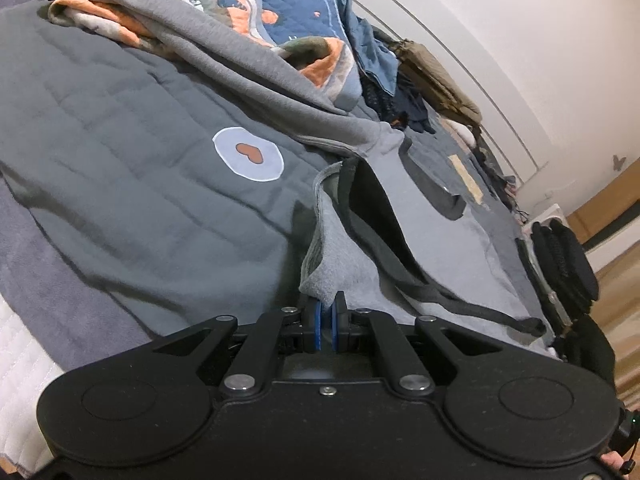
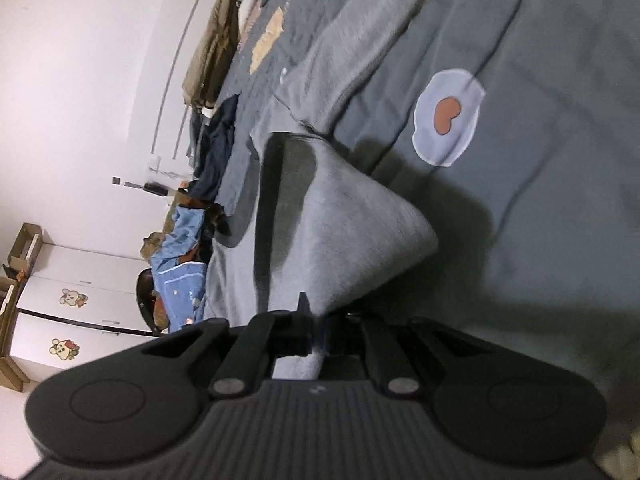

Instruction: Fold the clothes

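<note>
A light grey fleece garment point(image 1: 432, 248) with dark trim and a dark drawstring lies spread on a grey quilted bedspread point(image 1: 120, 160). My left gripper point(image 1: 327, 312) is shut on a raised fold of its edge, blue pads pinching the cloth. In the right wrist view the same grey garment point(image 2: 344, 220) rises in a tented peak. My right gripper point(image 2: 320, 320) is shut on that lifted cloth, which runs between its jaws and back under them. At the right edge of the left wrist view, the other black gripper point(image 1: 568, 264) shows side-on.
A heap of blue, orange and grey clothes point(image 1: 256, 20) lies at the far end of the bed. Dark clothes point(image 2: 216, 148) and a khaki jacket point(image 2: 208, 56) lie along the wall. A heart patch point(image 2: 446, 116) marks the bedspread. A white cabinet point(image 2: 72, 304) stands beyond.
</note>
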Demonstrator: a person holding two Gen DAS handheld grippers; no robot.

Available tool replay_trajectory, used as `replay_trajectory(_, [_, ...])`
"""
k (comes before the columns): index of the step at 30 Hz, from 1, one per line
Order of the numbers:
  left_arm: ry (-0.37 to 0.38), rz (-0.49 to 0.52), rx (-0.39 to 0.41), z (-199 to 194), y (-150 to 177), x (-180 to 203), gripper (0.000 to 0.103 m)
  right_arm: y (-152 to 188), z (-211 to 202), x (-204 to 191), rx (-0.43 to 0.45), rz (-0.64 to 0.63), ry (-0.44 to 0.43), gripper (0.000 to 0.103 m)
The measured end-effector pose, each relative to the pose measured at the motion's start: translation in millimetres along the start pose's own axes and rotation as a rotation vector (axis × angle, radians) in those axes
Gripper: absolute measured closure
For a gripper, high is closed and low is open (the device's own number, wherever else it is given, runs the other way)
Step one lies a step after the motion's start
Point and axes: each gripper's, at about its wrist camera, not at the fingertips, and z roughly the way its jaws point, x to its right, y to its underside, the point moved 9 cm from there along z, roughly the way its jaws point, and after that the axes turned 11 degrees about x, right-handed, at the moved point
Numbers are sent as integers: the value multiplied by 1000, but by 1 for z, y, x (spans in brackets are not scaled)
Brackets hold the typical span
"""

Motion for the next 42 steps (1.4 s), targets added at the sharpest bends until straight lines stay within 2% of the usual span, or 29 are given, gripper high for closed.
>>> replay_trajectory(3, [17,-9,-13,-13,3,-1,98,9,-25,-2,11,-18,2,99])
replay_trajectory(11, [44,56,-81,-56,28,-4,98,39,-83,22,10,-29,72,99])
replay_trajectory(16, [53,92,-113,-76,38,-8,98,58,-98,36,-7,-160,164,97])
replay_trajectory(19, [-2,161,-183,-66,50,-13,96,61,-92,48,-13,-308,298,93])
replay_trajectory(21, [-51,210,-167,-65,49,-15,95,60,-91,54,-5,-350,351,92])
replay_trajectory(22, [-50,224,-158,-66,46,-13,91,56,-96,53,16,-350,352,89])
replay_trajectory(23, [-50,257,-131,-70,41,-10,84,52,-103,45,45,-398,350,83])
replay_trajectory(24, [-50,296,-101,-75,36,-5,81,48,-109,38,74,-446,349,77])
replay_trajectory(26, [-54,384,-39,-83,27,4,77,43,-118,19,124,-575,332,56])
replay_trajectory(28, [-46,481,9,-87,20,15,75,40,-119,-1,148,-714,298,51])
replay_trajectory(31, [-9,621,39,-86,21,32,72,33,-106,-19,107,-800,220,49])
replay_trajectory(34, [30,795,58,-77,31,48,58,27,-82,-31,59,-876,196,49])
replay_trajectory(42, [135,1250,47,-47,84,63,57,28,-32,-24,-24,-1002,203,49])
